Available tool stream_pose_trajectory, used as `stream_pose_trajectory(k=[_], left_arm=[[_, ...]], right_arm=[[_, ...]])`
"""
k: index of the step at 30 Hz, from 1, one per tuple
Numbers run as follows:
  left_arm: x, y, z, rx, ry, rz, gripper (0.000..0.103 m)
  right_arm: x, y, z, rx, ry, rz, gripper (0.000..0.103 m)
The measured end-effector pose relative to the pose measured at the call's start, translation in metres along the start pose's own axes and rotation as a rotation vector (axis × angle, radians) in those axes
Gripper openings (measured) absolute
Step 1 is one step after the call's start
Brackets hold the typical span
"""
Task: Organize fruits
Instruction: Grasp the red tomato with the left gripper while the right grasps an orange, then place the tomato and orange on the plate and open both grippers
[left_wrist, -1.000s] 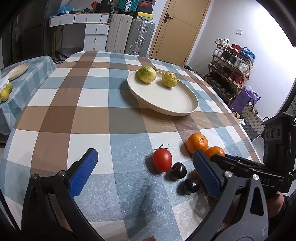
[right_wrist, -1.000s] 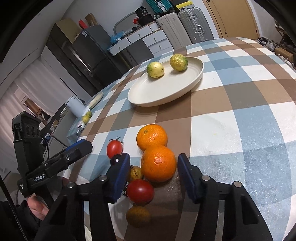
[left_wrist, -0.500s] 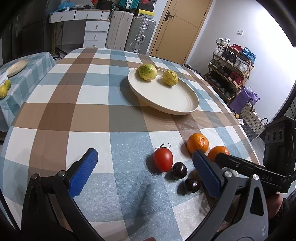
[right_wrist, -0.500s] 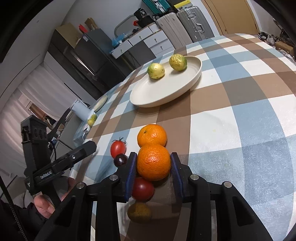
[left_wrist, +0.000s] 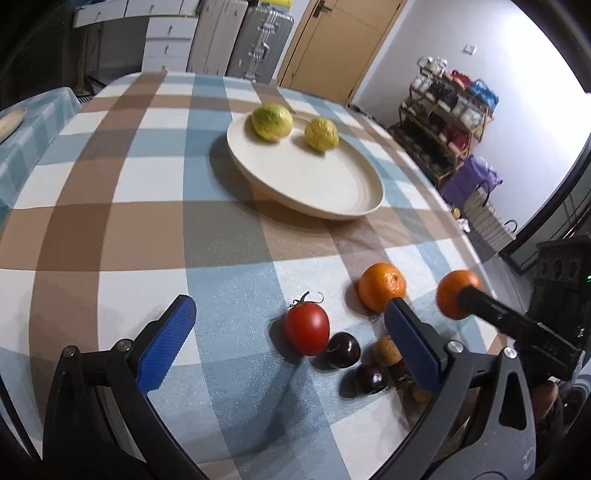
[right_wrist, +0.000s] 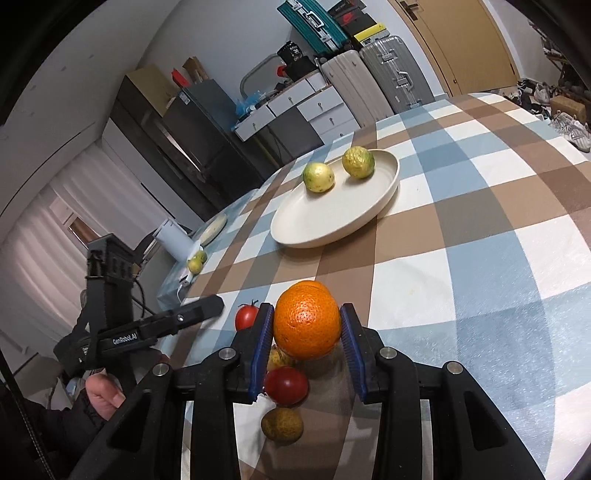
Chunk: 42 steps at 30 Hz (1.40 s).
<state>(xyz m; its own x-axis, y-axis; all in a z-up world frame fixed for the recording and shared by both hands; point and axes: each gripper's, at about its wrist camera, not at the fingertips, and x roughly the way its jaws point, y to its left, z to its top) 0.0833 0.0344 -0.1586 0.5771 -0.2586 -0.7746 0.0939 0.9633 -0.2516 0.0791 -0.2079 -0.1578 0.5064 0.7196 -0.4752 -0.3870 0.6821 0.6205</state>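
Note:
My right gripper (right_wrist: 307, 332) is shut on an orange (right_wrist: 307, 325), and both blue pads press its sides. In the left wrist view that orange (left_wrist: 456, 293) hangs clear of the cloth at the right. A second orange (left_wrist: 382, 286) rests on the table beside it. My left gripper (left_wrist: 288, 308) stands open over a red tomato (left_wrist: 307, 328), with nothing between its pads. Two dark plums (left_wrist: 343, 349) and small brownish fruits lie beside the tomato. Further back a cream plate (left_wrist: 332, 192) holds two yellow-green fruits (left_wrist: 271, 122).
The checked tablecloth (left_wrist: 129, 206) covers a round table whose edge curves close by on the right. A side table with a plate and lemons (right_wrist: 195, 264) stands to the left. Suitcases (left_wrist: 258, 40) and a shoe rack (left_wrist: 450, 107) line the walls.
My right gripper closed onto the nearer orange and raised it a little off the table. My left gripper moved forward and tilted down, so the tomato and plate look nearer.

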Motion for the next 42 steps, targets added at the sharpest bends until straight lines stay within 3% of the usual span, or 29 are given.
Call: stream_pose_trajectory(k=[6, 10, 13, 29, 42], left_arm=[[0.016, 0.0, 0.0, -0.008, 0.057, -0.008, 0.079], [0.019, -0.003, 0.001, 0.021, 0.084, -0.008, 0.037], [0.019, -0.007, 0.002, 0.03, 0.086, -0.045, 0.024], [0.002, -0.011, 0.015, 0.056, 0.025, -0.047, 0.024], [-0.01, -0.004, 0.073, 0.082, -0.065, -0.051, 0.024]], right_arm=[[-0.002, -0.003, 0.0, 0.003, -0.004, 0.008, 0.037], [-0.003, -0.005, 0.001, 0.001, -0.008, 0.007, 0.037], [-0.004, -0.006, 0.001, 0.004, -0.01, 0.01, 0.037], [-0.003, -0.003, 0.009, -0.012, -0.016, 0.02, 0.037], [0.016, 0.009, 0.042, -0.076, -0.005, 0.038, 0.037]])
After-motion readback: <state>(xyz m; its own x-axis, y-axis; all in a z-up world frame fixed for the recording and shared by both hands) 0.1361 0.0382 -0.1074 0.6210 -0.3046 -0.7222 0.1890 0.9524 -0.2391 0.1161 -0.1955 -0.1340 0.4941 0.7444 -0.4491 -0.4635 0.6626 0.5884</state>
